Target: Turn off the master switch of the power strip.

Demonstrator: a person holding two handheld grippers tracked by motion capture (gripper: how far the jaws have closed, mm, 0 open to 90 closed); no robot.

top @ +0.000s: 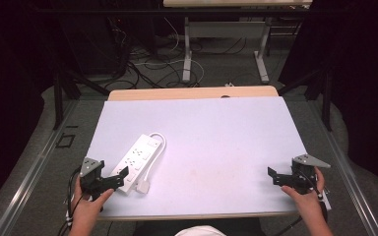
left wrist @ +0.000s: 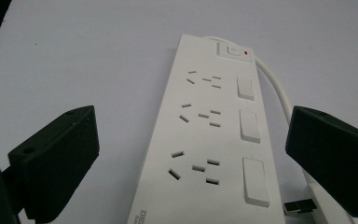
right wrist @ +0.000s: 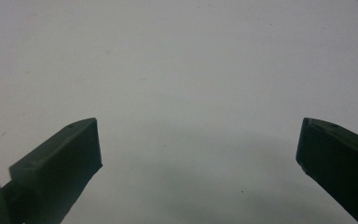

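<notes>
Approach step, by the look of it: left tool (top: 120, 178) released, jaws spread wide either side of the white power strip (top: 139, 161) near the desk's (top: 216, 137) front-left corner, not pressing it. Next: likely lowering and squeezing squarely across the strip's body. Right tool (top: 275, 176) released over bare desk near the front-right corner. Strip's near end cut off in the left gripper view; plug (top: 142, 187) half hidden there.
</notes>
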